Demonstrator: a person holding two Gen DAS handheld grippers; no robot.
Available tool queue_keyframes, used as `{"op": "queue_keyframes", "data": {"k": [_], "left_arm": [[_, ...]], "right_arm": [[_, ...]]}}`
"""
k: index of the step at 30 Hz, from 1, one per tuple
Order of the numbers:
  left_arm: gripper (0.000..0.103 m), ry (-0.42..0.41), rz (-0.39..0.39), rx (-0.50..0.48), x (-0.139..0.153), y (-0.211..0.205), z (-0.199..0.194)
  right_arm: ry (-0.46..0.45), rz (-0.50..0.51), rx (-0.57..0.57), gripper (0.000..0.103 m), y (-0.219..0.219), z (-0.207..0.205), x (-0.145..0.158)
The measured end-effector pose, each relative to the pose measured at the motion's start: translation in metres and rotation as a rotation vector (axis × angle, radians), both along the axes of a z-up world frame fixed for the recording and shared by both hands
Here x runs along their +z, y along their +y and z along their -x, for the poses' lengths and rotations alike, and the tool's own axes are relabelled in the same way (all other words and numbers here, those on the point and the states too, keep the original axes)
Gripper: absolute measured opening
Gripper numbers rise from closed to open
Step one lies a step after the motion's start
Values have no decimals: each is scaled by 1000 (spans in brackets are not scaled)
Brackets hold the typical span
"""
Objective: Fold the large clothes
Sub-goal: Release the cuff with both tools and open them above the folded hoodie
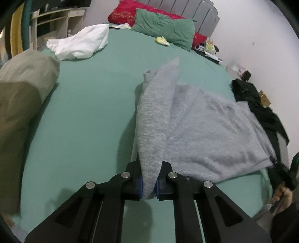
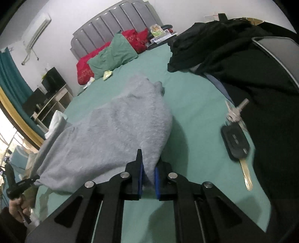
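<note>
A large grey knit sweater (image 1: pixel 196 127) lies partly folded on the green bed sheet (image 1: pixel 89 112), its near edge lifted. My left gripper (image 1: pixel 149 184) is shut on one near corner of it. My right gripper (image 2: pixel 148 179) is shut on the other near corner of the sweater (image 2: pixel 115 134). The right gripper also shows at the right edge of the left wrist view (image 1: pixel 280 168), and the left gripper at the lower left of the right wrist view (image 2: pixel 22 184). The cloth hangs stretched between the two grippers just above the sheet (image 2: pixel 198 104).
A white garment (image 1: pixel 82 43), a green pillow (image 1: pixel 164 28) and a red pillow (image 1: pixel 121 13) lie at the head end. An olive cushion (image 1: pixel 22 89) is at the left. Black clothes (image 2: pixel 233 52) and a car key with keyring (image 2: pixel 236 138) lie at the right.
</note>
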State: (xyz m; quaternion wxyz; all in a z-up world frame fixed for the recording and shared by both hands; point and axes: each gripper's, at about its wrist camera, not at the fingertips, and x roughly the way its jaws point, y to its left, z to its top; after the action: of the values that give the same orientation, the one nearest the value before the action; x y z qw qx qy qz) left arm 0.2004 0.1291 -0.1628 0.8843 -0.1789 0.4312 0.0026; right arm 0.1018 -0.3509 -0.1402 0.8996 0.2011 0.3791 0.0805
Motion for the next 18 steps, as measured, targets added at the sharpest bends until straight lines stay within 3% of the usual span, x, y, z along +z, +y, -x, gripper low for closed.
{"op": "queue_keyframes", "data": {"k": [9,13,15,17,18], "left_arm": [[11,57,67,-8,18,-9,65],[17,189,-2,-28,-8,-13,72],[21,221,-67,1,-12,-8,70],[45,184,-100,40,-4,0,66],[50,154,-108,51,3,2,62]], "right_arm": [[23,-9,-14,9,-16,69,24],[190,-5,31,12,-20,66,2],[243,-5,10,20,-23,58,-7],[242,27,-36,46,-27,55,-5],[229,46,-62,52,-28,55,-2]]}}
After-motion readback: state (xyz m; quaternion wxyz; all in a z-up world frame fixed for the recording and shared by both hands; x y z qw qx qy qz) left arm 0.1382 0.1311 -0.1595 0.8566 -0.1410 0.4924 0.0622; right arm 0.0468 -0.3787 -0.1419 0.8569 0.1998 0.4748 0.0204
